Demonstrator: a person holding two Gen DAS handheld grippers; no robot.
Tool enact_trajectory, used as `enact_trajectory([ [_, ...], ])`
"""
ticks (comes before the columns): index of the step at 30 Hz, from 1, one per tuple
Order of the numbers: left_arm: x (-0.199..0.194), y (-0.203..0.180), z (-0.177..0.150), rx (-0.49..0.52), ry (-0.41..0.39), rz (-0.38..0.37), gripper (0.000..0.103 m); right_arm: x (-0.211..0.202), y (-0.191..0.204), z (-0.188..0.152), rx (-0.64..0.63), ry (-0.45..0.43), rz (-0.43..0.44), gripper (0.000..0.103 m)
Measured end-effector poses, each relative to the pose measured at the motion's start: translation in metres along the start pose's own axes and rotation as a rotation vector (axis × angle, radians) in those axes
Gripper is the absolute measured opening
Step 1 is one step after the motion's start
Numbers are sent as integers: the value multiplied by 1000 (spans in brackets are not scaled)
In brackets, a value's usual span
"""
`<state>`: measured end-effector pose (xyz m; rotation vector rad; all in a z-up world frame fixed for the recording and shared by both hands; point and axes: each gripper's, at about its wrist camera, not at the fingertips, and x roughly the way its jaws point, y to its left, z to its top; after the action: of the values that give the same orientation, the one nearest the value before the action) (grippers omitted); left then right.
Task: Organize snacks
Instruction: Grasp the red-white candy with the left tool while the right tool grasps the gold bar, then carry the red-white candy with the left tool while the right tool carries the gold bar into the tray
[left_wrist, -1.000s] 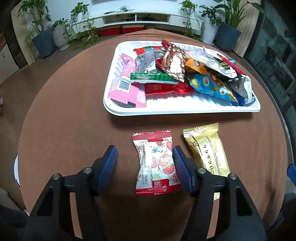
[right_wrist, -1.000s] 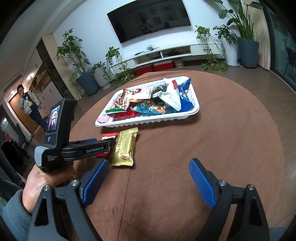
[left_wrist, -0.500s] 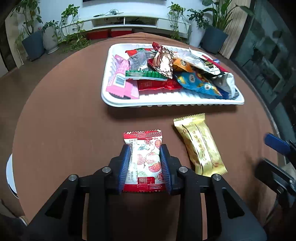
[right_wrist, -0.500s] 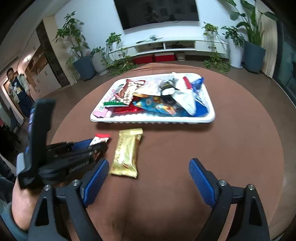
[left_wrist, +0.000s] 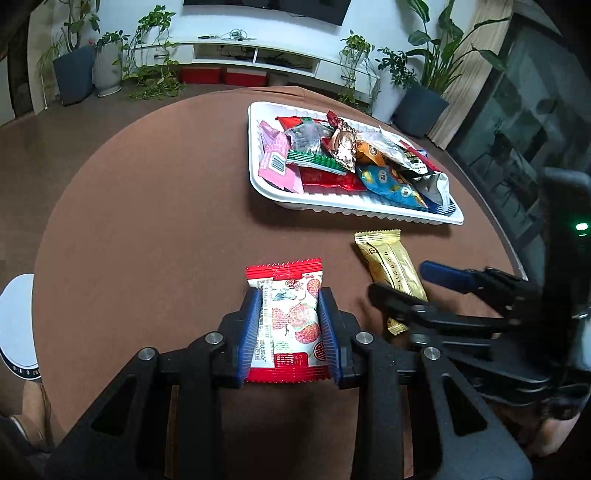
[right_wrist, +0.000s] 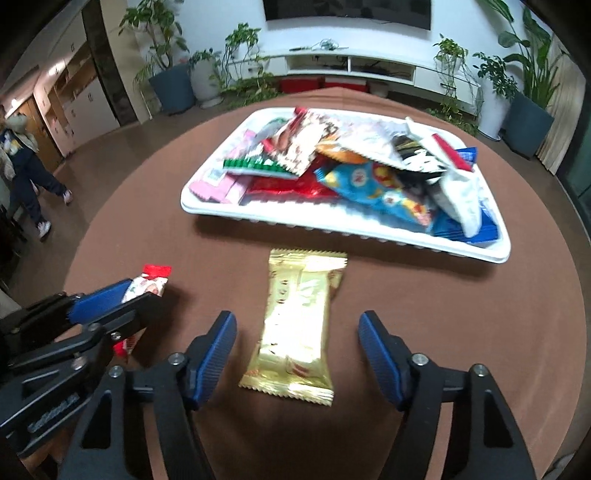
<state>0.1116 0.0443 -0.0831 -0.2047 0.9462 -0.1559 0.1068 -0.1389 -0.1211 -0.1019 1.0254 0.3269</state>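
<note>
red-white packet (left_wrist: 287, 325): strawberry print, red crimped ends, lying on the brown round table (left_wrist: 155, 221); clamped by its long sides in left gripper (left_wrist: 288, 328), blue pads (left_wrist: 248, 332) pressed on both edges.
gold packet (right_wrist: 295, 328): long foil bar, crimped ends, flat on the table just right of the red-white one, near the tray's front edge.
right gripper (right_wrist: 295, 354): straddling the gold packet's near half, jaws just been closing, gaps still visible each side, not gripping.
white tray (right_wrist: 332, 223): ribbed rim, far half of the table; heaped with a pink packet (left_wrist: 275, 162), green-edged one, red foil, blue cartoon bag (right_wrist: 373, 188), white and dark wrappers, overlapping.
surroundings: potted plants, low white TV cabinet, person walking at far left of right-wrist view.
obstruction: the two grippers sit close side by side.
</note>
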Motion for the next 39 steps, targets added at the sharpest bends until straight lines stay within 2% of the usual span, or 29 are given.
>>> enact_trajectory([
  [7, -1, 4, -4, -4, -11, -9, 29, 6, 3, -1, -21, -1, -49, 65],
  [9, -1, 4, -5, -2, -9, -13, 29, 5, 2, -3, -19, -5, -50, 59],
  [11, -1, 3, -6, 4, -9, -16, 29, 3, 2, -3, -23, -5, -51, 37],
  [12, -1, 2, -6, 7, -8, -16, 29, 2, 1, -4, -22, -3, -52, 34],
  [16, -1, -1, -6, 14, -11, -14, 29, -2, -7, -5, -17, 5, -32, 34],
  [25, -10, -15, -9, 36, -18, -29, 29, -25, -40, -29, 92, -14, 34, 33],
  [32, -23, -32, -4, 52, -36, -72, 29, -63, -79, -43, 190, -96, 47, 33],
  [39, -47, -47, 37, 96, -107, -65, 29, -105, -131, -24, 262, -207, 13, 33],
])
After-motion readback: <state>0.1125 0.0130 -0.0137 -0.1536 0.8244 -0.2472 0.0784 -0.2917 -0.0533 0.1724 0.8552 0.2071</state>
